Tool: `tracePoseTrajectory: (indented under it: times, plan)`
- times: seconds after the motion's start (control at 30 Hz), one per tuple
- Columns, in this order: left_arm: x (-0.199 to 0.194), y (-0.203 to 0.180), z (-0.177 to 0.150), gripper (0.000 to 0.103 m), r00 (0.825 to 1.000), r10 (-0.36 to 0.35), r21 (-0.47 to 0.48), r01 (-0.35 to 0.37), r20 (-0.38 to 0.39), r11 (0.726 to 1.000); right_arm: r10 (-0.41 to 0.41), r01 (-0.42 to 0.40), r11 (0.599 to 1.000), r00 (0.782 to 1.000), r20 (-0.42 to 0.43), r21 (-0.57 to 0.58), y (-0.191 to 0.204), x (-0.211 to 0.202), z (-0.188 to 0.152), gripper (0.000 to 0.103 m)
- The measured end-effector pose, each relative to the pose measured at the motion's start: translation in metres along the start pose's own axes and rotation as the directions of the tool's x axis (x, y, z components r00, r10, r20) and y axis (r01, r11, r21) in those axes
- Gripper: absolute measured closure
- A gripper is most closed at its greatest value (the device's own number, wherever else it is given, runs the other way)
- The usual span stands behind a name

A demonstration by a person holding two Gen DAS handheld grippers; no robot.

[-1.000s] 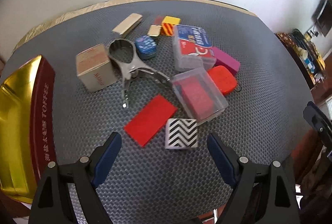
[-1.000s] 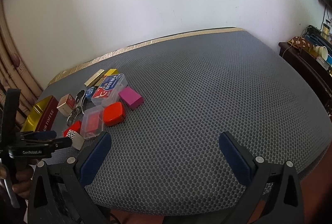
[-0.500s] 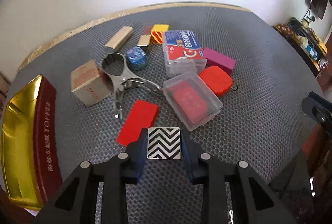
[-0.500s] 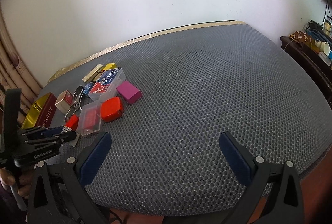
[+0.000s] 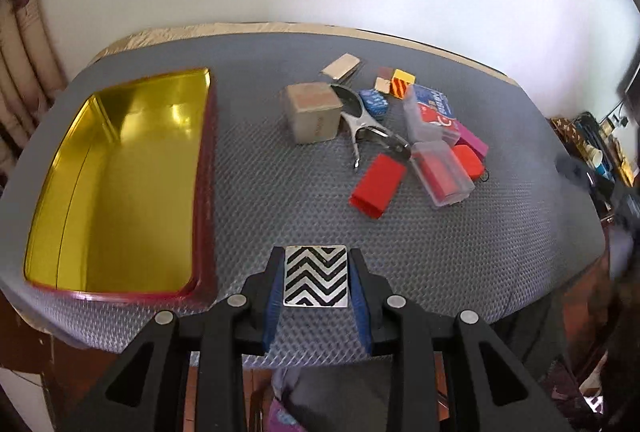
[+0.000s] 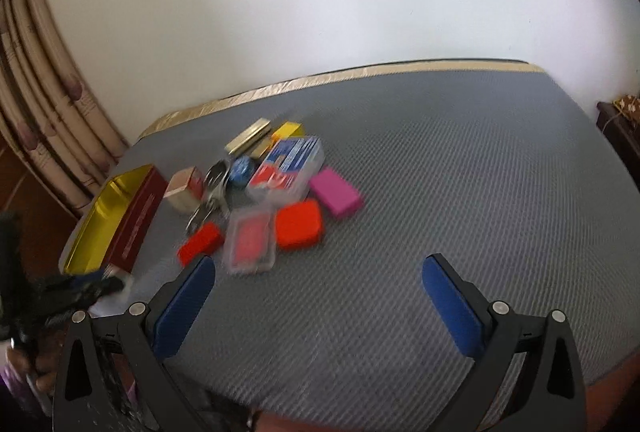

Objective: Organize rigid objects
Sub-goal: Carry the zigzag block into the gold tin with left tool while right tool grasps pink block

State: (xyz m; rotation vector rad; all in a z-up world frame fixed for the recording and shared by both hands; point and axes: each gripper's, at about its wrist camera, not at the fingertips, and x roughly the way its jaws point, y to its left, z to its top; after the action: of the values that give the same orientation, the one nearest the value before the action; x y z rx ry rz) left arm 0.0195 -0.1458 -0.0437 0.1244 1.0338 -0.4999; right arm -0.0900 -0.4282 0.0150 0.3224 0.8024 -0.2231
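My left gripper is shut on a black-and-white zigzag block, held above the grey mat near its front edge. An open gold-lined red tin lies to the left of it. A pile of small items sits further back: a red flat box, a clear case with a red insert, metal clippers, a beige cube box. My right gripper is open over bare mat, just right of the pile; the orange case and pink block lie ahead of it.
A clear box with a blue and red label, a blue round tin, a yellow block and a gold bar lie at the back of the pile. Curtains hang left. A dark side table stands at the right.
My left gripper closed on the zigzag block, lifted it and carried it left, bringing the tin into full view. The right gripper shifted left toward the pile and stays open.
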Motion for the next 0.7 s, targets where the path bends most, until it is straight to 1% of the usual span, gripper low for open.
tracePoseTrajectory:
  times: [0.07,0.13,0.2,0.3,0.4,0.5,0.6,0.63,0.7]
  plan:
    - [-0.002,0.005,-0.005,0.072,1.0,-0.004,-0.005,0.004,0.002,1.0,-0.03,0.028,0.998,0.999,-0.032,-0.052,-0.008,0.019,0.018,0.0]
    - [0.003,0.004,-0.007,0.072,1.0,-0.017,-0.003,0.017,-0.006,1.0,-0.027,0.015,0.992,0.995,-0.096,-0.124,-0.009,0.046,0.032,0.0]
    - [0.004,0.002,-0.008,0.072,1.0,-0.012,0.01,0.012,-0.005,1.0,-0.028,-0.001,0.982,0.988,-0.152,-0.187,-0.007,0.069,0.039,0.003]
    - [0.001,-0.001,-0.009,0.072,1.0,-0.012,0.028,0.012,0.008,1.0,-0.025,-0.034,0.965,0.976,-0.217,-0.262,-0.004,0.098,0.047,0.027]
    - [0.001,-0.003,-0.009,0.072,1.0,-0.022,0.032,0.022,0.008,0.999,-0.031,-0.05,0.955,0.964,-0.262,-0.293,-0.003,0.116,0.05,0.027]
    - [0.004,-0.004,-0.01,0.072,1.0,-0.031,0.036,0.031,-0.004,0.999,-0.016,-0.085,0.942,0.955,-0.297,-0.325,0.004,0.126,0.053,0.029]
    - [0.009,-0.004,-0.011,0.072,0.999,-0.036,0.039,0.037,-0.018,0.999,-0.031,-0.098,0.923,0.945,-0.326,-0.372,0.016,0.137,0.053,0.031]
    - [0.01,-0.004,-0.011,0.072,0.999,-0.036,0.038,0.037,-0.022,0.999,-0.036,-0.105,0.917,0.939,-0.341,-0.386,0.019,0.142,0.052,0.04]
    - [0.013,-0.003,-0.012,0.072,0.999,-0.04,0.036,0.041,-0.029,0.999,-0.028,-0.114,0.917,0.938,-0.346,-0.381,0.021,0.147,0.057,0.052]
